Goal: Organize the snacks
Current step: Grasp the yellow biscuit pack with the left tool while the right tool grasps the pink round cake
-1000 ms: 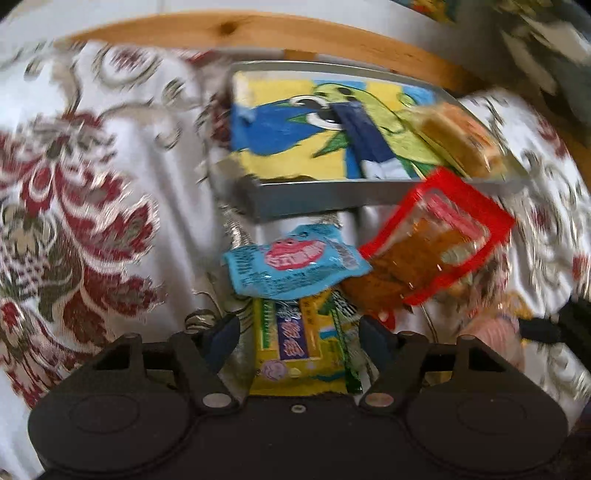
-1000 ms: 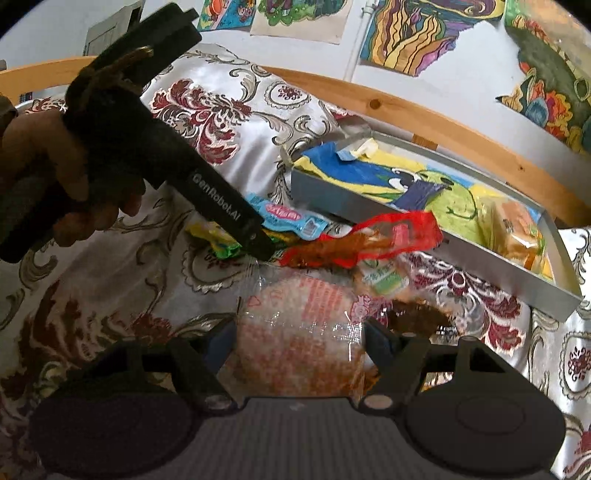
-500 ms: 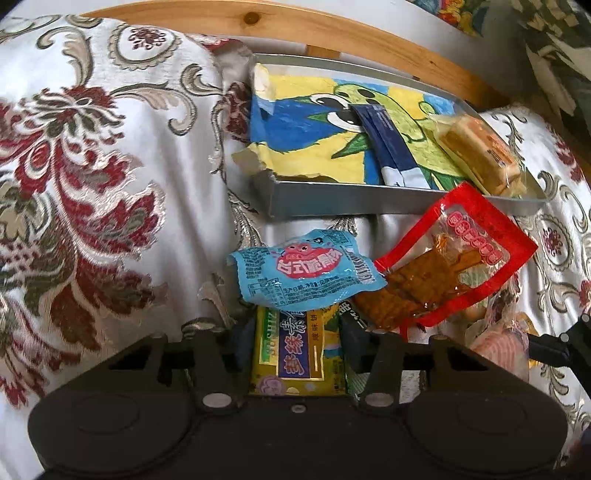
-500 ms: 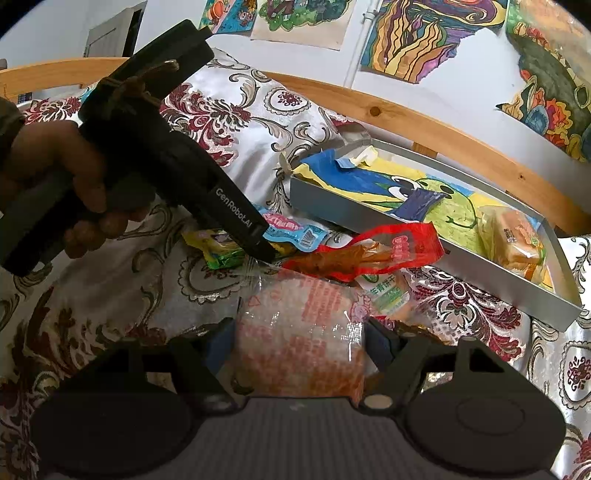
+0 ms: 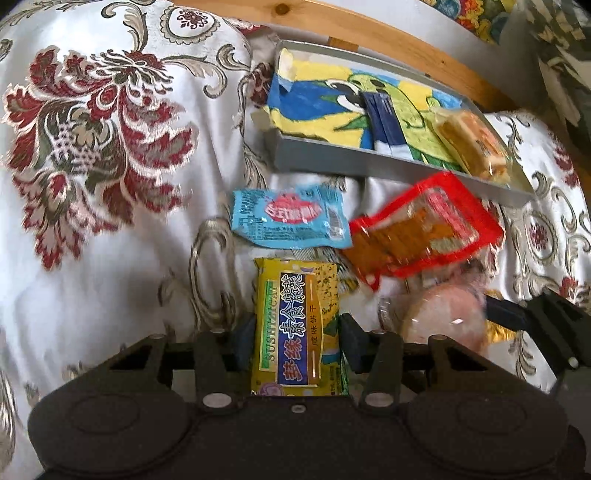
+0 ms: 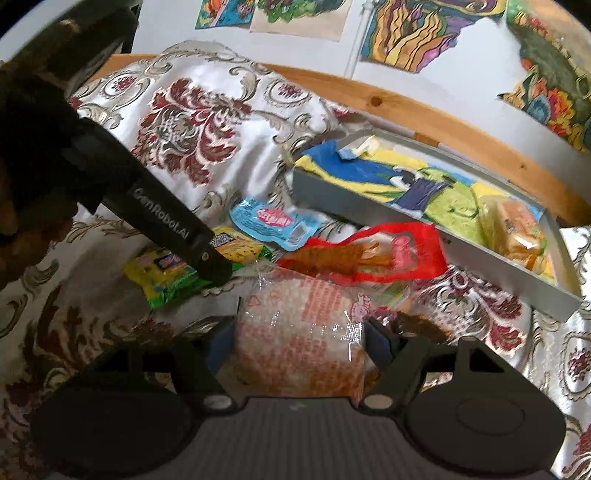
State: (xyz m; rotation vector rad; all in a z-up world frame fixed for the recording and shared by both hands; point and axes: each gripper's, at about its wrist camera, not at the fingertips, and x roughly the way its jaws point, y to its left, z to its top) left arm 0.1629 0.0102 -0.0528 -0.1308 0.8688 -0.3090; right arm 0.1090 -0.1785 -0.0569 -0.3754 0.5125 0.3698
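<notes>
Left gripper (image 5: pixel 295 332): now pinching yellow cracker packet (image 5: pixel 297 321). Right gripper (image 6: pixel 299 343): still clamping pink wafer bag (image 6: pixel 301 332). Both bound for grey tray (image 5: pixel 369 166).

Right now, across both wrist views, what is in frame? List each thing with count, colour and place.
Tray: 1, grey, far right on the cloth.
Orange cake pack: 1, in the tray's right end.
Blue packet: 1, before the tray.
Red packet: 1, right of the blue one.
Yellow biscuit pack: 1, between the left gripper's fingers.
Pink-white pack: 1, between the right gripper's fingers.
Floral cloth: 1, white and red, underneath.
Wall drawings: several, multicoloured.
Left gripper: black.
Right gripper: black.
</notes>
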